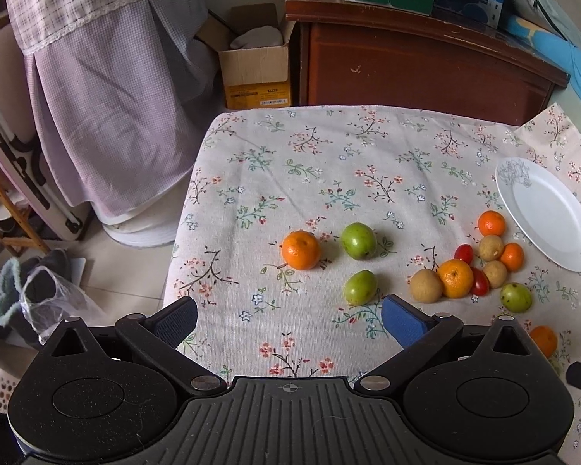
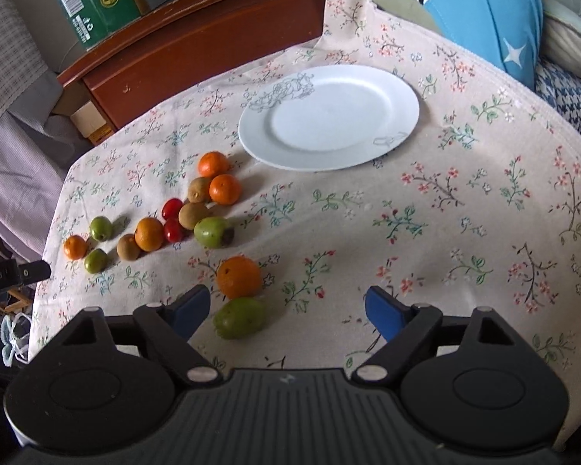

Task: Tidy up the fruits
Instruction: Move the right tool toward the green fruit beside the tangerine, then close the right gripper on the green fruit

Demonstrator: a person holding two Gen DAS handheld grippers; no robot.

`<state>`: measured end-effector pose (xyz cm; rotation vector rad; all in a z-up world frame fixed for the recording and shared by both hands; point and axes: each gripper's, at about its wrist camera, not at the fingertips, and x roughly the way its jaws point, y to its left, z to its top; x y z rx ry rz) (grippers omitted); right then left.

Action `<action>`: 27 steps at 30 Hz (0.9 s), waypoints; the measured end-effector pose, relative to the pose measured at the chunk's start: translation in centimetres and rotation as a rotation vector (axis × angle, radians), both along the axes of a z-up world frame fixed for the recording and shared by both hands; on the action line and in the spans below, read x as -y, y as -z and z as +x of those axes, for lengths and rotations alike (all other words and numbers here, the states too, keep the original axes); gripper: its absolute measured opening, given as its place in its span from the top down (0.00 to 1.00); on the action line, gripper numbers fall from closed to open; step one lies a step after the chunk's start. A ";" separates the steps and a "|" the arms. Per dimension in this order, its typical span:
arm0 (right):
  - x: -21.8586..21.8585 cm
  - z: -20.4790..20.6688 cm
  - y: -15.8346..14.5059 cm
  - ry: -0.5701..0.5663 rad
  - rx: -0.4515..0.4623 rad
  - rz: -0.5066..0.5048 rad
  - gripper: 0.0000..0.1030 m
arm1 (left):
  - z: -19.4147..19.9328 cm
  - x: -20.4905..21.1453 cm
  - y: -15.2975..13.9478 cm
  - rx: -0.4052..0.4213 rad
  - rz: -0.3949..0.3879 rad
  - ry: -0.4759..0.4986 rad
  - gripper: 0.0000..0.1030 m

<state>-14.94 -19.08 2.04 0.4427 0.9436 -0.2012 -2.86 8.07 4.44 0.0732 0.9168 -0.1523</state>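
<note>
Loose fruit lies on a floral tablecloth (image 1: 329, 162). In the left wrist view, an orange (image 1: 301, 250) and two green fruits (image 1: 359, 241) (image 1: 360, 287) lie ahead of my open, empty left gripper (image 1: 288, 316). A cluster of oranges (image 1: 455, 278), brown fruits (image 1: 426, 286) and cherry tomatoes (image 1: 479, 282) lies to the right. A bare white plate (image 2: 329, 118) sits beyond. My right gripper (image 2: 288, 310) is open and empty; an orange (image 2: 239, 276) and a green fruit (image 2: 239, 317) lie by its left finger.
A wooden cabinet (image 1: 418, 66) with boxes on top stands behind the table. A cardboard box (image 1: 256, 66) and draped cloth (image 1: 108, 116) are at the left. Blue cushions (image 2: 480, 11) lie at the far right. The table's left edge drops to a cluttered floor.
</note>
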 end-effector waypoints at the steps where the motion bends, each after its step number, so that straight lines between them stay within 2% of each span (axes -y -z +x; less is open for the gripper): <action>1: -0.3 0.0 0.3 -0.015 -0.008 0.010 0.20 | 0.0 -0.1 0.1 0.001 -0.002 0.004 0.02; 5: -1.5 0.1 0.8 -0.053 -0.021 -0.004 0.23 | 0.3 -0.8 0.6 -0.011 0.005 -0.003 0.02; 9: -2.1 0.4 1.3 -0.078 -0.038 -0.014 0.36 | 0.7 -1.6 1.5 -0.023 0.002 -0.014 0.03; 14: -2.5 0.6 1.5 -0.083 -0.017 -0.035 0.46 | 0.6 -1.2 2.2 -0.031 -0.031 0.030 0.06; 18: -2.4 0.7 1.7 -0.090 0.002 -0.015 0.62 | 0.4 0.2 2.5 -0.013 -0.056 0.078 0.07; 21: -2.3 0.8 1.7 -0.092 0.019 0.003 0.68 | 0.3 1.6 2.8 0.012 -0.043 0.130 0.10; 27: -2.3 0.8 2.0 -0.102 0.046 0.032 0.68 | 0.5 2.8 3.1 0.049 -0.044 0.165 0.11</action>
